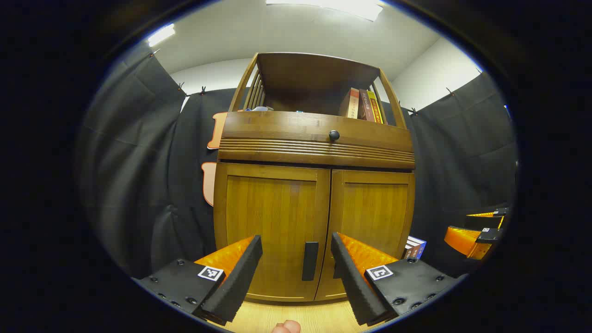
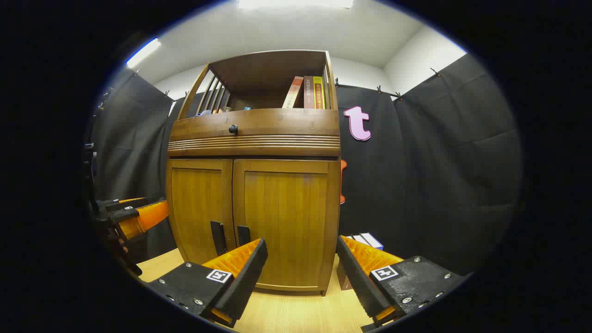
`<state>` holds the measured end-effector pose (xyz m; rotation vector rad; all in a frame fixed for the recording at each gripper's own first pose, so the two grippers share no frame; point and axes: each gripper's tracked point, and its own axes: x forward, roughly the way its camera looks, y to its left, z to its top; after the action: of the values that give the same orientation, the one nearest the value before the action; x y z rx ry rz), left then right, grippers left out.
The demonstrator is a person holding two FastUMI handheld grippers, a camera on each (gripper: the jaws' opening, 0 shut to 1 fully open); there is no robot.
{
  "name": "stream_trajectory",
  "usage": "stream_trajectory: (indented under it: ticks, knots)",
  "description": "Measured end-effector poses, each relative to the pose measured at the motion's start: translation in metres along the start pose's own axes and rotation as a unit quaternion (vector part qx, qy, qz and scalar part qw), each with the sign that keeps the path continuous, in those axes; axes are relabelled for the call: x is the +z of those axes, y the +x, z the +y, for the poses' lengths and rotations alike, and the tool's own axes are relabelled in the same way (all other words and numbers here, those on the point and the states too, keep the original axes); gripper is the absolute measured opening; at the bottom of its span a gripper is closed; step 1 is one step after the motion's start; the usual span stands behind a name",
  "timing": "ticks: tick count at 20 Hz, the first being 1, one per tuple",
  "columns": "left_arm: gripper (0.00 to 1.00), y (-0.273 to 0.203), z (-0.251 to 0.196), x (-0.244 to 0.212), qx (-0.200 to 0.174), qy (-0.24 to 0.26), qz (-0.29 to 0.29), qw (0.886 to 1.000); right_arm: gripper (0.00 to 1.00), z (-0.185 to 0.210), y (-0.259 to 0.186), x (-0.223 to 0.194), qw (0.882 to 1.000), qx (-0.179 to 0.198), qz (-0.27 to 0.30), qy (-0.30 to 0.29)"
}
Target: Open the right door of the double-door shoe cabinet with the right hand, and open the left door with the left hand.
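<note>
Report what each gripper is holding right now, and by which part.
Nothing is held. The left gripper and the right gripper are both open, short of the closed brown wooden shoe cabinet doors and their dark vertical handles.

Wooden shoe cabinet (image 1: 314,203), both doors closed

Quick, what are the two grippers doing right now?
Left gripper: open, holding nothing.
Right gripper: open, holding nothing.
</note>
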<state>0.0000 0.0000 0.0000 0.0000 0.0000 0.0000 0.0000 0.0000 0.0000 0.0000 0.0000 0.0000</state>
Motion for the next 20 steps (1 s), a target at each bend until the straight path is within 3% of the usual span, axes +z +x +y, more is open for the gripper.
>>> stream_trajectory:
  ticks: [1,2,3,6,7,8,10,11,17,20]
  knots:
    - [0.98,0.000,0.001,0.000,0.001,-0.001,0.001,1.000,0.94,0.000,0.000,0.001,1.000,0.000,-0.001,-0.001]
    - [0.96,0.001,0.002,-0.001,0.003,-0.002,0.002,1.000,1.00,0.001,-0.001,0.000,1.000,0.000,-0.002,-0.002]
    - [0.96,0.001,0.003,0.000,0.004,-0.002,0.002,1.000,0.94,0.000,-0.001,0.000,1.000,-0.001,-0.003,-0.002]
    - [0.98,0.002,0.002,-0.002,0.008,0.002,0.005,1.000,0.94,-0.002,0.002,-0.003,1.000,-0.005,-0.006,0.000]
    - [0.96,0.003,0.002,-0.004,0.009,0.005,0.006,1.000,0.85,-0.002,0.005,-0.007,1.000,-0.004,-0.003,0.003]
    - [0.96,0.004,0.002,-0.004,0.009,0.008,0.006,1.000,0.94,-0.001,0.007,-0.009,1.000,-0.002,-0.001,0.007]
    - [0.96,0.005,0.004,-0.007,0.013,0.015,0.009,1.000,0.89,-0.004,0.011,-0.011,1.000,-0.003,-0.003,0.016]
    - [0.96,0.005,0.003,-0.009,0.014,0.016,0.012,1.000,0.94,-0.005,0.014,-0.009,1.000,-0.002,-0.008,0.017]
    - [0.99,0.017,0.002,-0.020,0.011,0.030,0.016,0.999,0.94,0.008,0.016,-0.014,0.999,0.025,-0.022,0.021]
    - [0.95,0.016,0.001,-0.030,0.010,0.018,0.026,0.999,0.94,0.013,0.016,-0.019,0.999,0.026,-0.017,0.021]
